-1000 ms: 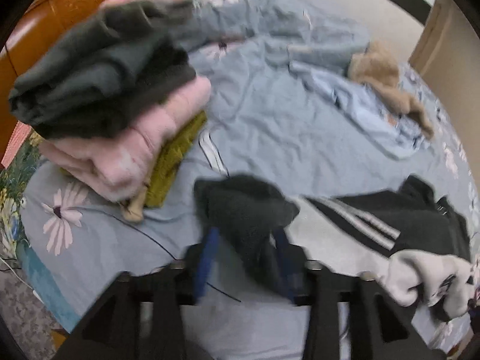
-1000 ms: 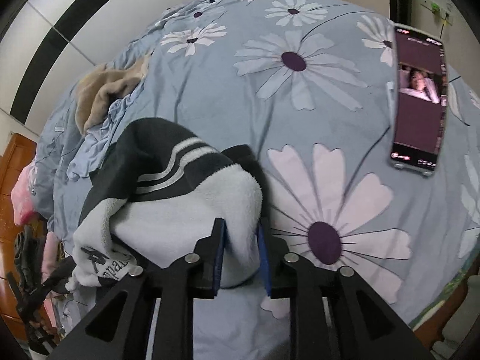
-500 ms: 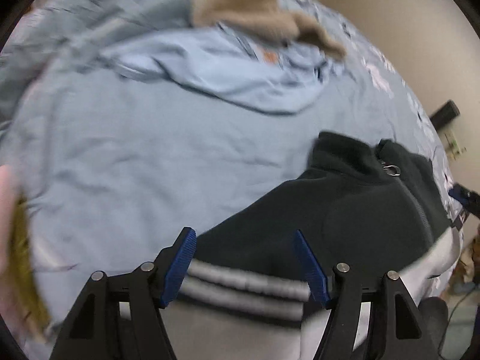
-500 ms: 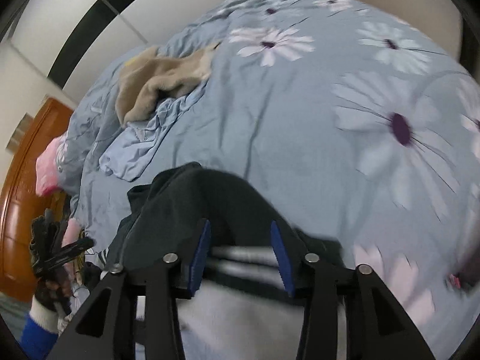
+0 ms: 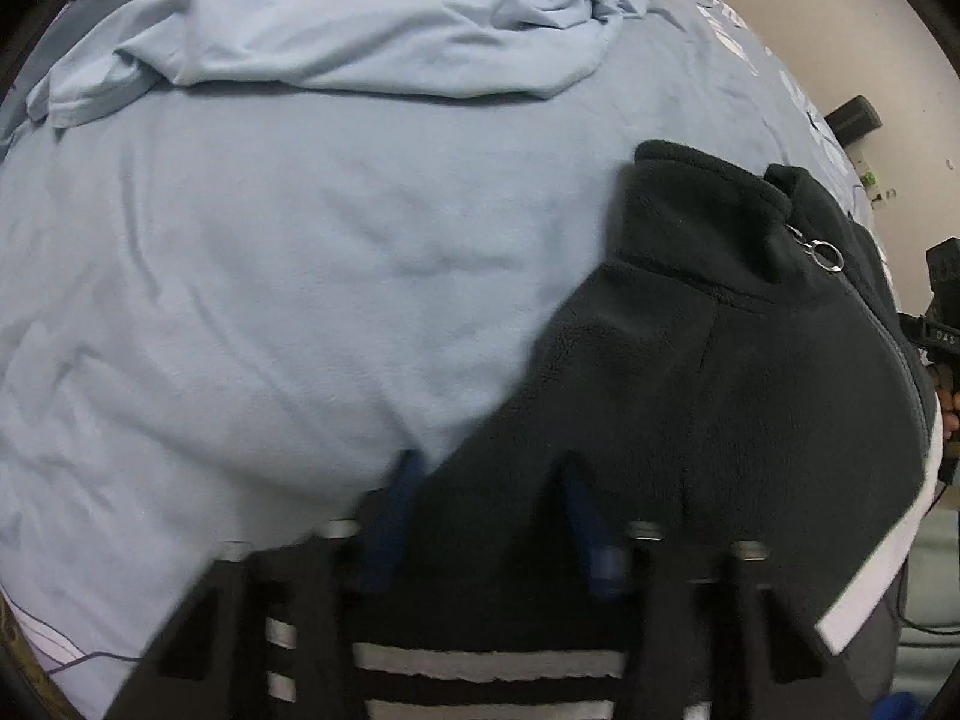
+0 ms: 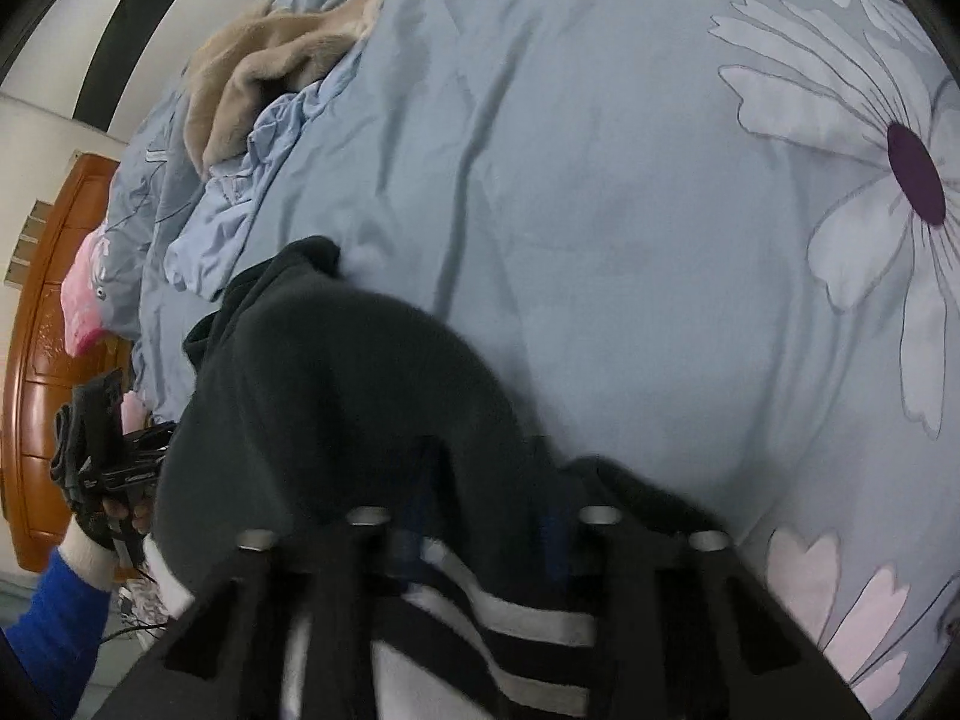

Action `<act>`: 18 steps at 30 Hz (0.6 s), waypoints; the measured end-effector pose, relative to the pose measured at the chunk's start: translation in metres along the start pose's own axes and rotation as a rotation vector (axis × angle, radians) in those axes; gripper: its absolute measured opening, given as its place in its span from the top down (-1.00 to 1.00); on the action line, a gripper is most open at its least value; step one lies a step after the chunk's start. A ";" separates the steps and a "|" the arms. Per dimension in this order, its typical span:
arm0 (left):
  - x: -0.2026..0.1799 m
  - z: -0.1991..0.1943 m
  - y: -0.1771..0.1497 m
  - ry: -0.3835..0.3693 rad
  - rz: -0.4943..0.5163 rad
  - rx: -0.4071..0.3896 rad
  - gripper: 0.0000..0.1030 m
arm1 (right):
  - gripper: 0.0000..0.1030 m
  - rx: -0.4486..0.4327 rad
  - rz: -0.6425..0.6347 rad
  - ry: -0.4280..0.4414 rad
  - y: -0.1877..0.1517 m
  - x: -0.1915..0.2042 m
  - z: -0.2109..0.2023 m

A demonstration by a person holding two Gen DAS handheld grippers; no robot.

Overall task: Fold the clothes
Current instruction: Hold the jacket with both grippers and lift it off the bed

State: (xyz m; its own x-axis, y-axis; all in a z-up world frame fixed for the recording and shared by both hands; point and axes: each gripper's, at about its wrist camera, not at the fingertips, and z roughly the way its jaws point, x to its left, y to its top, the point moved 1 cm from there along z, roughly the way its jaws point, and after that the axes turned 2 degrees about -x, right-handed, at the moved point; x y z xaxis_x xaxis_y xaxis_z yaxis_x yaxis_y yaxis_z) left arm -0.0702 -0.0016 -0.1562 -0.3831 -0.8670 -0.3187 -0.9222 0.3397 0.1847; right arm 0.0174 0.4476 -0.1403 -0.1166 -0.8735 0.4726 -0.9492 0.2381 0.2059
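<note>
A dark fleece jacket point(image 5: 750, 372) with white stripes lies spread on a bed covered by a light blue floral duvet point(image 6: 600, 192). In the left wrist view its stand-up collar and a metal zipper pull ring point(image 5: 831, 256) point away from the camera, and the striped band sits at the bottom of the frame.

The left gripper point(image 5: 489, 513) points steeply down onto the jacket near its edge. Its blue fingers point(image 5: 396, 516) are closing at a fairly narrow gap, with a fold of the dark fleece bunched between them; the picture is blurred there, so I cannot tell whether they already press on it.

The right gripper point(image 6: 480, 531) also angles down, over the striped part of the jacket. Its fingers are closing too, with a ridge of dark fleece rising between them. The blue pads are mostly hidden by the cloth.

Further up the bed lie a crumpled light blue shirt point(image 5: 360, 30) and a tan plush garment point(image 6: 270, 66). At the left of the right wrist view are a pink garment point(image 6: 81, 300), a wooden headboard point(image 6: 36, 360), and a hand in a blue sleeve point(image 6: 54, 618) holding the other gripper's handle.
</note>
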 end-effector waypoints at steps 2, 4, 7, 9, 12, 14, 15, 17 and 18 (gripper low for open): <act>-0.013 -0.002 -0.005 0.027 0.039 -0.003 0.70 | 0.81 -0.030 -0.022 0.006 -0.008 0.012 -0.009; -0.027 -0.006 -0.012 0.075 0.069 -0.019 0.78 | 0.85 -0.079 -0.039 0.001 -0.017 0.026 -0.024; -0.038 -0.022 -0.023 0.128 0.056 -0.081 0.81 | 0.89 -0.167 -0.051 -0.015 -0.025 0.045 -0.052; -0.043 -0.045 -0.030 0.165 0.036 -0.161 0.82 | 0.89 -0.240 -0.066 -0.035 -0.028 0.057 -0.077; -0.053 -0.090 -0.039 0.255 0.025 -0.301 0.82 | 0.90 -0.329 -0.098 -0.049 -0.032 0.074 -0.114; -0.062 -0.124 -0.046 0.317 0.031 -0.389 0.82 | 0.90 -0.385 -0.122 -0.053 -0.034 0.086 -0.137; -0.067 -0.140 -0.049 0.339 0.031 -0.428 0.82 | 0.90 -0.409 -0.135 -0.053 -0.036 0.093 -0.146; -0.075 -0.173 -0.064 0.366 0.025 -0.513 0.82 | 0.91 -0.464 -0.160 -0.051 -0.039 0.109 -0.167; -0.080 -0.190 -0.069 0.382 0.023 -0.556 0.82 | 0.91 -0.488 -0.170 -0.046 -0.040 0.118 -0.175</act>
State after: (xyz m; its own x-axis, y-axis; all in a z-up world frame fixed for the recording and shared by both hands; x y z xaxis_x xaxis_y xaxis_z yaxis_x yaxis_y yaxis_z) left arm 0.0341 -0.0248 0.0330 -0.2632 -0.9645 0.0230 -0.7111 0.2101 0.6709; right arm 0.0927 0.4098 0.0573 0.0044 -0.9324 0.3614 -0.7104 0.2515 0.6573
